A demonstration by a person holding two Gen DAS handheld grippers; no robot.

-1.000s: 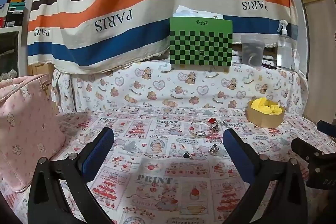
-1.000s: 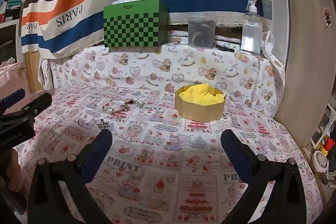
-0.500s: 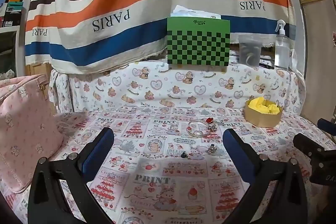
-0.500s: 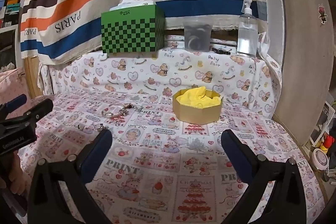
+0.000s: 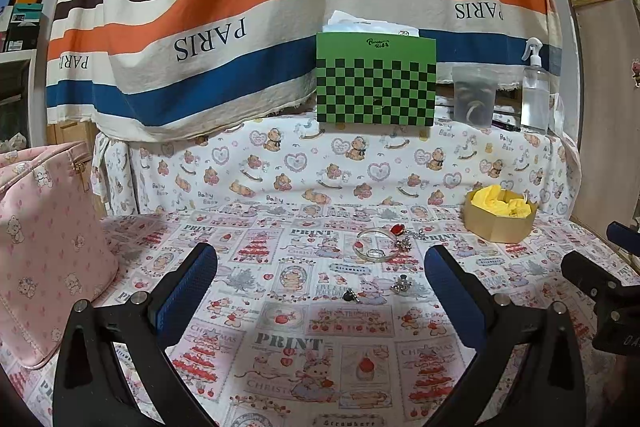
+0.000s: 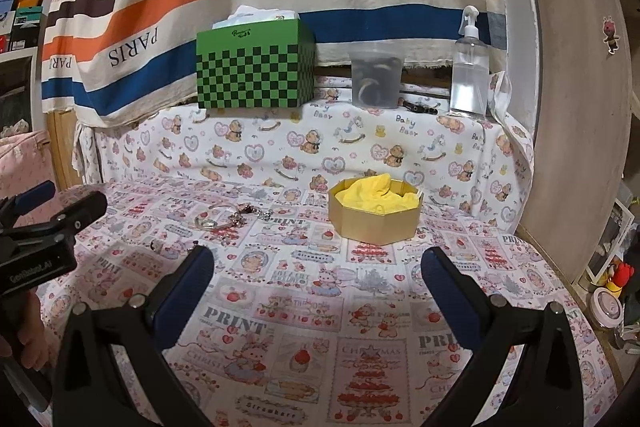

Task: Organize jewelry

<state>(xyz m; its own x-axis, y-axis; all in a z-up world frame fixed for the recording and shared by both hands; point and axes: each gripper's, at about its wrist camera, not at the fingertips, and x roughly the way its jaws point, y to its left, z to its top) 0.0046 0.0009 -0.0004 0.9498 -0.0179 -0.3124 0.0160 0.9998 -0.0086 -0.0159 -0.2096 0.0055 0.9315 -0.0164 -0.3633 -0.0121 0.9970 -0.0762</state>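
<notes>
A silver bangle (image 5: 374, 244) (image 6: 214, 217) lies on the printed cloth, with a red-stone charm and chain (image 5: 404, 233) (image 6: 256, 213) beside it. Two small pieces, a dark one (image 5: 351, 295) and a silvery one (image 5: 401, 285), lie nearer. A gold octagonal box (image 5: 500, 221) (image 6: 376, 217) lined with yellow cloth stands to the right. My left gripper (image 5: 320, 267) hovers open, short of the small pieces, nothing between its fingers. My right gripper (image 6: 318, 269) is open and empty too, in front of the gold box.
A pink bag (image 5: 44, 247) stands at the left. On the raised ledge behind are a green checkered tissue box (image 5: 376, 79), a clear tub (image 5: 474, 95) and a spray bottle (image 5: 534, 95). A striped cloth hangs behind. The table edge and floor clutter (image 6: 608, 291) lie right.
Both grippers have drawn back and risen slightly, so the jewelry and box look a little farther off. Both stay open; nothing on the cloth moved.
</notes>
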